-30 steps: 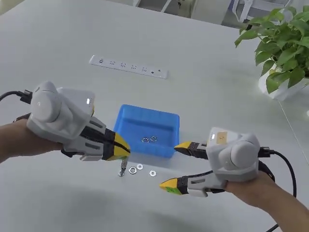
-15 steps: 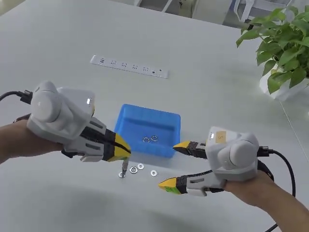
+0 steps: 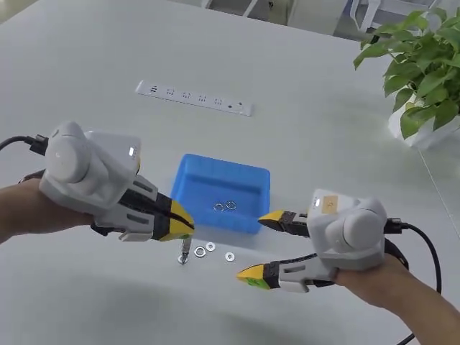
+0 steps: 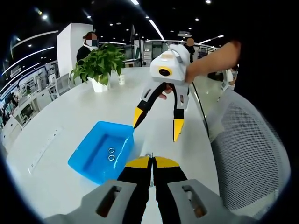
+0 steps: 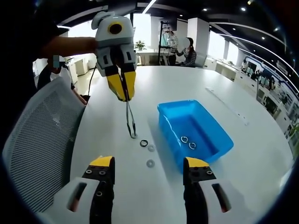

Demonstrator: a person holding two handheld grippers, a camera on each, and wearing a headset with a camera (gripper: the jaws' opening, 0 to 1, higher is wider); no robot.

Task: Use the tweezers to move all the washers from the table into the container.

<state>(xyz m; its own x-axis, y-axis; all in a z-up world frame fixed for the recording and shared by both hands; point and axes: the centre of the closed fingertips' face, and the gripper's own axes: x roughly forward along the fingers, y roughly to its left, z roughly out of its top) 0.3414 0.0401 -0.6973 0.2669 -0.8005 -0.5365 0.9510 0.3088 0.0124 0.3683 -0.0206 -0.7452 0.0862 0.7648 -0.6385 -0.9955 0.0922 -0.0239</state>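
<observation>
My left gripper [image 3: 185, 226] is shut on thin metal tweezers [image 3: 185, 249], whose tips rest on the table by a washer [image 3: 182, 259]. Three more washers [image 3: 210, 248] lie just right of the tips, in front of the blue container [image 3: 194, 181]. Two washers [image 3: 224, 207] lie inside it. My right gripper [image 3: 252, 244] hovers open right of the loose washers, holding nothing. In the right gripper view the tweezers [image 5: 130, 119] hang from the left gripper [image 5: 122, 88] with washers [image 5: 150, 163] beside the container [image 5: 212, 128]. The left gripper view shows the container [image 4: 88, 161] and the right gripper [image 4: 156, 123].
A white power strip [image 3: 192, 99] lies behind the container. A potted plant [image 3: 424, 72] stands at the far right. A mesh chair back [image 5: 32, 140] stands at the table's near edge. Bare tabletop [image 3: 323, 136] spreads around the container.
</observation>
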